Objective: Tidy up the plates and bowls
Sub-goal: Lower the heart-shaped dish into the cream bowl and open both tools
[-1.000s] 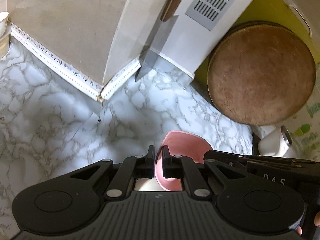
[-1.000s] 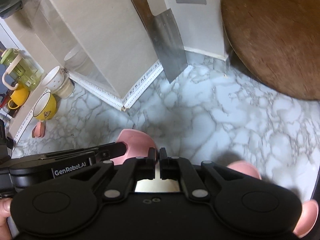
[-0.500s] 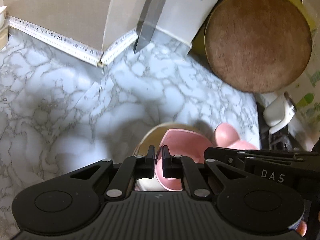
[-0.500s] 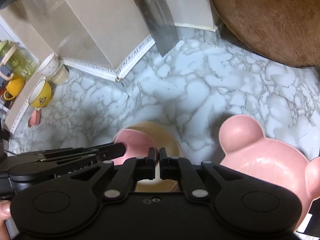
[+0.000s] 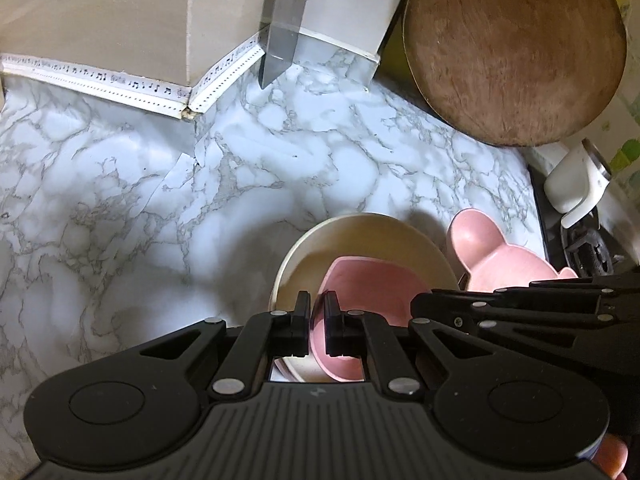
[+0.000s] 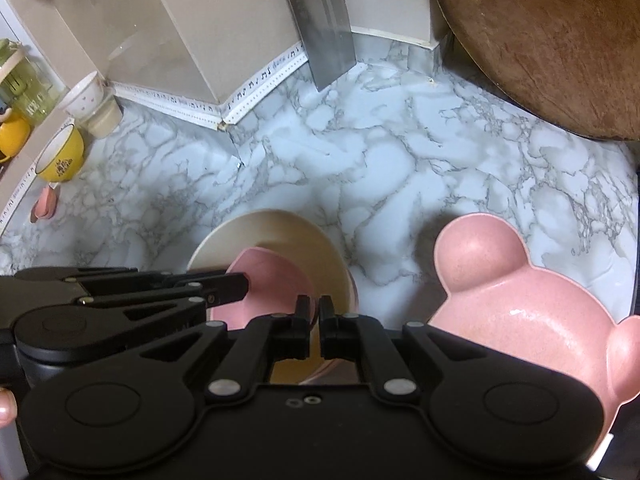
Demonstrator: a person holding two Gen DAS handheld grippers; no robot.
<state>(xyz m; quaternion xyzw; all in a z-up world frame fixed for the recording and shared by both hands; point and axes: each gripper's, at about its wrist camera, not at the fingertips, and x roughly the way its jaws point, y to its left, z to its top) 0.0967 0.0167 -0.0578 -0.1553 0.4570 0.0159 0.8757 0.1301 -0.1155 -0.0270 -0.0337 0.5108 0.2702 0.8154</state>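
A small pink bowl (image 5: 368,292) hangs just over a larger cream bowl (image 5: 360,236) that stands on the marble counter. My left gripper (image 5: 318,308) is shut on the pink bowl's left rim. My right gripper (image 6: 314,312) is shut on the opposite rim of the same pink bowl (image 6: 268,280), above the cream bowl (image 6: 280,228). Each gripper shows in the other's view, left (image 6: 240,288) and right (image 5: 424,308). A pink bear-shaped plate (image 6: 520,300) lies on the counter just right of the cream bowl.
A cleaver (image 6: 324,40) leans against the back wall, and a round wooden board (image 5: 516,48) stands at the back right. A yellow mug (image 6: 60,160) and a white dotted cup (image 6: 86,94) sit far left. A stove edge (image 5: 584,240) lies right.
Both grippers have come down toward the counter with the pink bowl between them. The cream bowl and the bear-shaped plate have come into view beneath.
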